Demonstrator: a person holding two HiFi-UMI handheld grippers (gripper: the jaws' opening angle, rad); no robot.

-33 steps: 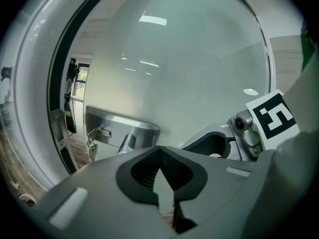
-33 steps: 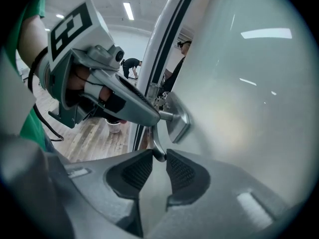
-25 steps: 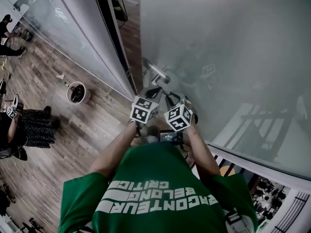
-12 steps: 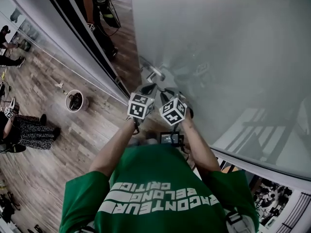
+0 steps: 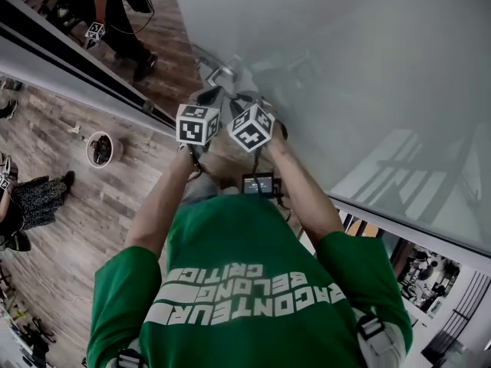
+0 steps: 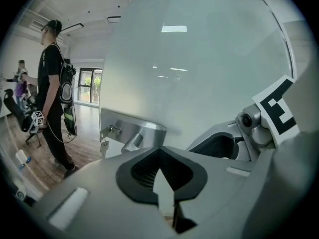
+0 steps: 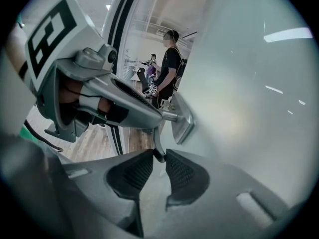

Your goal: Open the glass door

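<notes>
The frosted glass door [image 5: 345, 67] fills the right of the head view, with its metal handle [image 5: 220, 73] at its left edge. My right gripper [image 7: 159, 153] is shut on the handle's thin lever [image 7: 158, 139], just below the lock plate [image 7: 182, 118]. My left gripper [image 6: 160, 151] has its jaws shut with nothing seen between them. It sits beside the right gripper [image 6: 219, 146], pointing at the lock plate [image 6: 134, 128], where keys [image 6: 103, 139] hang. In the head view both grippers' marker cubes [image 5: 198, 123] stand side by side under the handle.
A person in black [image 6: 52, 93] stands just beyond the door opening, also holding a marker cube. The dark door frame [image 5: 77, 64] runs along the left. On the wood floor sit a round pot [image 5: 100, 149] and a seated person [image 5: 31, 198].
The door has swung further and the opening at the left has widened. Both grippers travelled up and left in the head view with the handle, and the person in black came into sight.
</notes>
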